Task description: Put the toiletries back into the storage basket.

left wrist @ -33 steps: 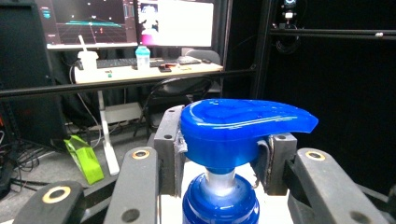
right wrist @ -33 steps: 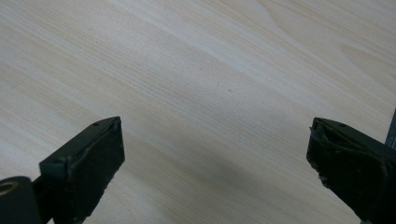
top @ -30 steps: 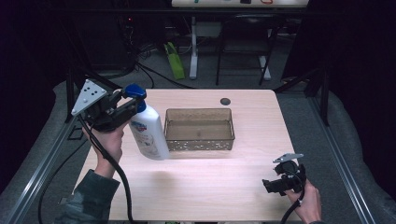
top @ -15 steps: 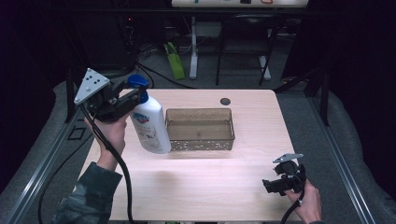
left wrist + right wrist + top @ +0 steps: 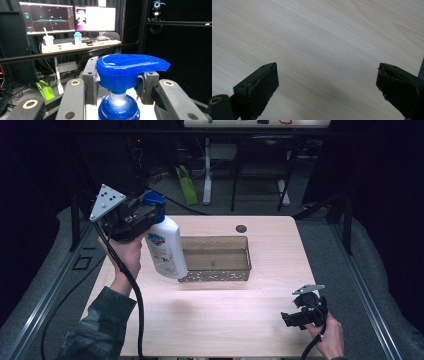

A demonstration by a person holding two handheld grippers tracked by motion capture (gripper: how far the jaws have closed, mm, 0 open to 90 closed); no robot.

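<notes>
Pale wood tabletop [image 5: 220, 320], dark room; left gripper [image 5: 117, 85] fingers clamp pump bottle [image 5: 165, 247] beside basket [image 5: 215, 276]; right gripper [image 5: 327, 90] fingers wide, empty

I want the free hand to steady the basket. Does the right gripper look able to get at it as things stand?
Probably yes. The right gripper is open with nothing held, near the table's front right, and bare tabletop lies between it and the basket. The bottle hangs at the basket's left end.

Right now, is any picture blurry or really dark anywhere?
High view: the table is lit, the room around it nearly black. Left gripper view: the blue pump cap is sharp, the monitors behind glare white. Right gripper view: a soft shadow lies on the wood between the jaws.
</notes>
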